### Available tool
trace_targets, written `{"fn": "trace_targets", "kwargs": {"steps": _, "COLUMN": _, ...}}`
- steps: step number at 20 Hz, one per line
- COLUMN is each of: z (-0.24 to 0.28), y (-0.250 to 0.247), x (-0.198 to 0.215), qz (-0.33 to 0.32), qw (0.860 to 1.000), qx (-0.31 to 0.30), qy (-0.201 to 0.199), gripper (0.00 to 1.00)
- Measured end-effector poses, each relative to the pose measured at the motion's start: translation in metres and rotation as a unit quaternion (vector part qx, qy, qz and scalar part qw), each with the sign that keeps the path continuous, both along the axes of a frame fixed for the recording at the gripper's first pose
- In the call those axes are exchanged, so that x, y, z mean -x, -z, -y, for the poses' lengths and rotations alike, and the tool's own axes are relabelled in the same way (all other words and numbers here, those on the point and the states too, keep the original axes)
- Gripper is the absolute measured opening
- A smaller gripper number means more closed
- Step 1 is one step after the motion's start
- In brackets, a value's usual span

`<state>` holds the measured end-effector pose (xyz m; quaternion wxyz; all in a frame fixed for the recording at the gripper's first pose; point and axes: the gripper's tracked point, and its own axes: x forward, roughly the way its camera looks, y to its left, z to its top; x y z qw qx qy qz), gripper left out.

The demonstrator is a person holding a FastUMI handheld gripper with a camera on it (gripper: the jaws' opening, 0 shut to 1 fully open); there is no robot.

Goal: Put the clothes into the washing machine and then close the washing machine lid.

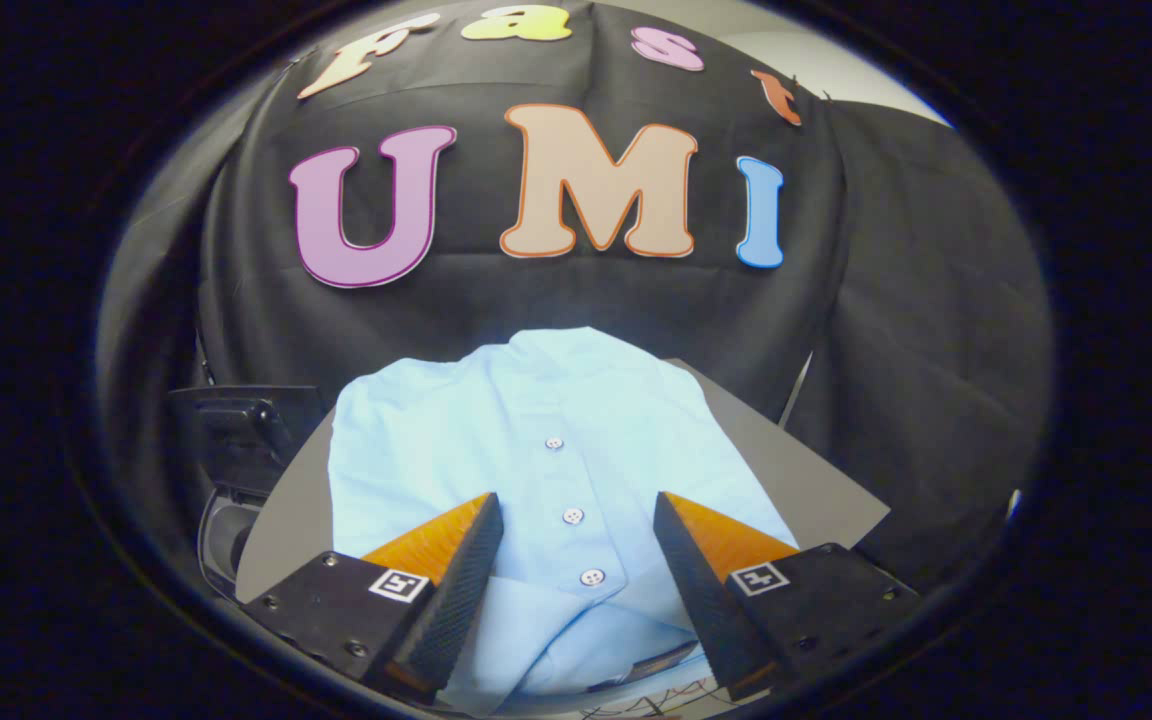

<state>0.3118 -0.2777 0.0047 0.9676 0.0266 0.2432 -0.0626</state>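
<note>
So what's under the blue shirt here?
The light blue shirt lies on a grey tabletop, whose middle it covers. The gripper has open jaws just above its button placket.

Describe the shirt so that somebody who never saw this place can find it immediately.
Start at the black cloth wall; in front of it stands a grey table. The light blue shirt lies spread on that table, its row of small white buttons running between the fingers of the open gripper. It is the one pale, soft thing among dark and grey surroundings.
</note>
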Motion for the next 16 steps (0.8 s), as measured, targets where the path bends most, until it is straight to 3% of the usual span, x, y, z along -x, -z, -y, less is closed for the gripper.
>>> {"fn": "trace_targets", "kwargs": {"steps": 8, "z": -0.016, "y": -0.001, "x": -0.002, "qz": 0.005, "qw": 1.0, "qx": -0.008, "qy": -0.006, "gripper": 0.19}}
{"fn": "trace_targets", "kwargs": {"steps": 12, "z": -0.033, "y": -0.003, "x": 0.011, "qz": 0.021, "qw": 0.999, "qx": -0.023, "qy": -0.017, "gripper": 0.11}}
{"fn": "trace_targets", "kwargs": {"steps": 16, "z": -0.055, "y": -0.006, "x": 0.02, "qz": 0.02, "qw": 0.999, "qx": -0.014, "qy": -0.031, "gripper": 0.11}}
